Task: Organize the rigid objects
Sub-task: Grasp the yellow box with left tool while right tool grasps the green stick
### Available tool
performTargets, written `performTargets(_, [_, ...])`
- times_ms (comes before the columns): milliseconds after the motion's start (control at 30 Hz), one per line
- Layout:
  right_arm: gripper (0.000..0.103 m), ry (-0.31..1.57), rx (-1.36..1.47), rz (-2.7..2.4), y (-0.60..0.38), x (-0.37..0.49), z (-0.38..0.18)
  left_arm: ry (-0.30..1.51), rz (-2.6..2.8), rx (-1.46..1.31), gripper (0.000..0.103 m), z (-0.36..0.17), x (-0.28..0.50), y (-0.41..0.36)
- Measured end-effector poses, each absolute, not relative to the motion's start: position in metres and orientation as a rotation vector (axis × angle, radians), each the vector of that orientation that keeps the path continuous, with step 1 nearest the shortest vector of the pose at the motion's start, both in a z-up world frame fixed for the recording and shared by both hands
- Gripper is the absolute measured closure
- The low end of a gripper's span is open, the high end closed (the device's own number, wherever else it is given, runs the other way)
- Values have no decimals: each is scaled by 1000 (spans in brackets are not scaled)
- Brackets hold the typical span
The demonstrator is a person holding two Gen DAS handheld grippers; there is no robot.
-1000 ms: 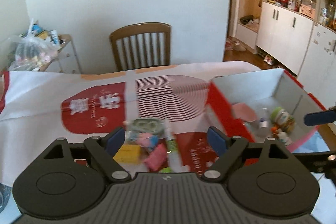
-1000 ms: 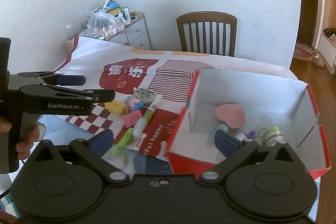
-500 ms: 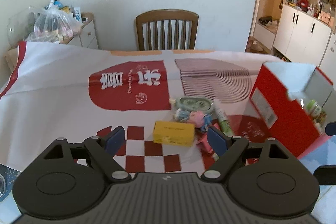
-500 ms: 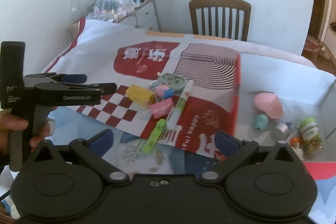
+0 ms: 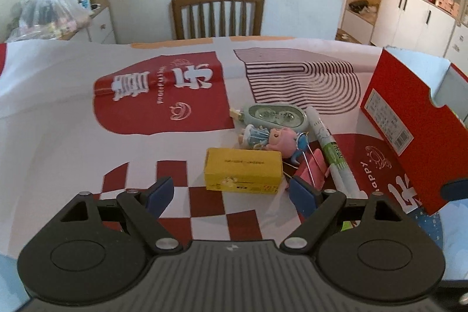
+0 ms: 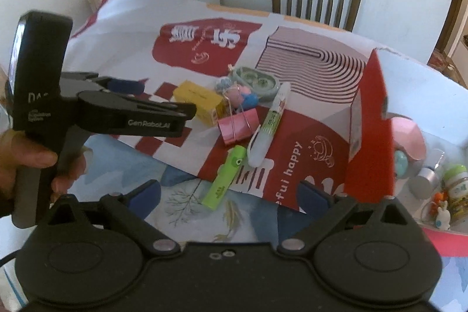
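Red-and-white printed tablecloth (image 5: pixel 73 136) is carrying a yellow rectangular cardboard box (image 5: pixel 243 174) at twelve o'clock of the left gripper (image 5: pixel 231 193), jaws spread, empty. Right gripper (image 6: pixel 229 195), jaws spread and just narrowing on nothing, is hovering; squaring the left pads across the box's short sides seems wise.

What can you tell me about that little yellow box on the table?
The yellow box is a small oblong carton, seemingly cardboard, with fine dark print on top and front. It is closed and lies flat on the red-and-white cloth, at the near left of the pile. A doll lies just behind it and a pink clip beside it; contact is unclear.
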State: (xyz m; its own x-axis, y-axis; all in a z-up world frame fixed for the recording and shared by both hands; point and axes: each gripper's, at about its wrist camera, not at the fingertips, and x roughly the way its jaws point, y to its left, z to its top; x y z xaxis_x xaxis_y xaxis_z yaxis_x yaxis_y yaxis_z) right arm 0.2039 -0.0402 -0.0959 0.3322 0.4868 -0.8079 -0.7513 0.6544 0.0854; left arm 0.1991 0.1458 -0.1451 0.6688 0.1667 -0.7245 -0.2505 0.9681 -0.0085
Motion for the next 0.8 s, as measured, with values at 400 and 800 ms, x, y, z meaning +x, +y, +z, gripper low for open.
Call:
performTargets(400, [26,969,-375,800,-4,213,-127,824,220,-103,17,-167,231,152])
performTargets(800, [55,1024,-353,757,6,224,-148,822,213,-121,17,-182,242,156])
